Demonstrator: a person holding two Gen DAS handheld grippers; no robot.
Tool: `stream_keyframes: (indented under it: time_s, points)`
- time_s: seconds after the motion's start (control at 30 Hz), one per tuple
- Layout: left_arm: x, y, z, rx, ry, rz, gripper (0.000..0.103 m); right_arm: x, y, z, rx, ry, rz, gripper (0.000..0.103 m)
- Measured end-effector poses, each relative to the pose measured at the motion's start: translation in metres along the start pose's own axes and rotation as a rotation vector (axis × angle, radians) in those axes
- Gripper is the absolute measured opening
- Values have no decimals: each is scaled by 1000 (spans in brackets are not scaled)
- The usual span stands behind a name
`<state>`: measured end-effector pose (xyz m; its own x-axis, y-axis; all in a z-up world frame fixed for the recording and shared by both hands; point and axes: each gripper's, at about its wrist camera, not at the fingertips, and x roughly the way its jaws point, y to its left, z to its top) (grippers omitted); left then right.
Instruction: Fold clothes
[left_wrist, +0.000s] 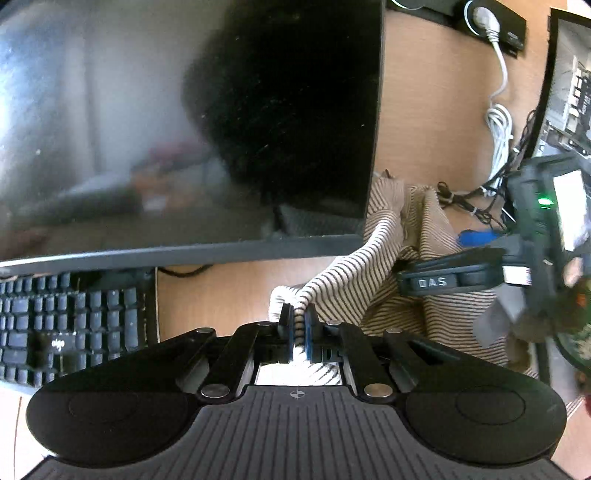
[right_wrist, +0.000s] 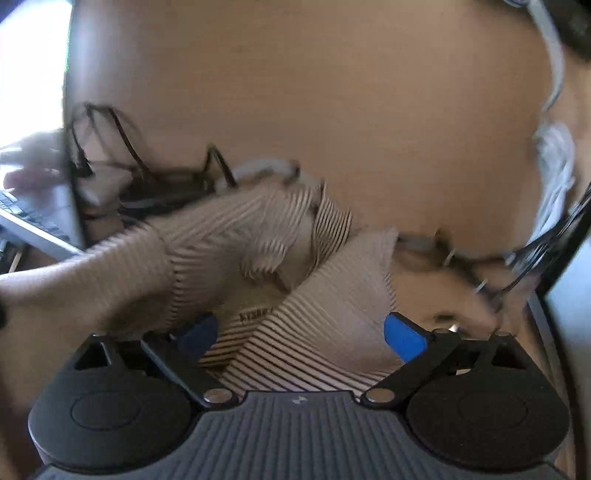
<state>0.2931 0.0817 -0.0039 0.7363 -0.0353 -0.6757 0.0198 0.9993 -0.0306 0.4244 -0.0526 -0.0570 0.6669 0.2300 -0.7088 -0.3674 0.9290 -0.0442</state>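
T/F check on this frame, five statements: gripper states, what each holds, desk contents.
1. The left gripper is shut on the striped garment. True.
2. The right gripper is shut on a sleeve. False: its jaws stand wide apart over the striped garment, gripping nothing.
3. A keyboard lies in front of the monitor. True.
4. The garment is plain solid blue. False: it is beige with thin dark stripes.
5. The monitor screen shows a bright lit picture. False: it is dark, showing only dim reflections.
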Motion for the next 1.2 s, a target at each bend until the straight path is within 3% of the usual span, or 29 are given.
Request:
stream_keyframes:
  time_s: [0.1, 0.27, 0.47, 0.53, 0.63, 0.73, 0.77, 0.8, 0.83, 0.9, 0.93, 1.03, 1.1, 1.17, 1.2]
  points:
    - [2, 5, -3, -17, 10, -2, 6, 16, -18, -8, 102, 97, 78, 103]
    - [-2, 18, -12, -61, 50, -32, 6, -4, -22, -28, -7, 118, 139, 103]
    - [-40, 47, -38, -110, 94, -67, 6, -63, -36, -84, -174, 167, 262, 103]
    - [-56, 60, -48, -137, 82, -46, 0, -82, -38, -103, -173, 181, 246, 103]
    - [-76, 84, -57, -173, 49, 7, 0, -100, -36, -122, -117, 199, 167, 103]
    - [-83, 106, -57, -197, 28, -48, 2, -105, -31, -125, -84, 208, 117, 103]
    - [-83, 107, -54, -196, 21, -111, 4, -107, -30, -123, -71, 202, 101, 103]
    - [-82, 106, -51, -192, 19, -182, 19, -109, -29, -121, -54, 188, 79, 99]
    - [-80, 104, -47, -182, 16, -245, 44, -115, -26, -120, -40, 170, 58, 92]
    - [-74, 92, -41, -129, 5, -335, 74, -135, -20, -116, -4, 112, 25, 86]
    - [-69, 83, -39, -90, 8, -376, 84, -146, -18, -115, 17, 86, 11, 82]
    - [-44, 55, -38, 6, 52, -459, 93, -171, -19, -124, 84, 71, -52, 76]
    - [-20, 37, -43, 47, 112, -461, 91, -185, -22, -137, 130, 75, -95, 69]
    - [0, 26, -51, 66, 168, -446, 77, -191, -34, -161, 196, 123, -89, 58]
    - [7, 22, -55, 75, 189, -435, 50, -191, -41, -169, 230, 147, -64, 55]
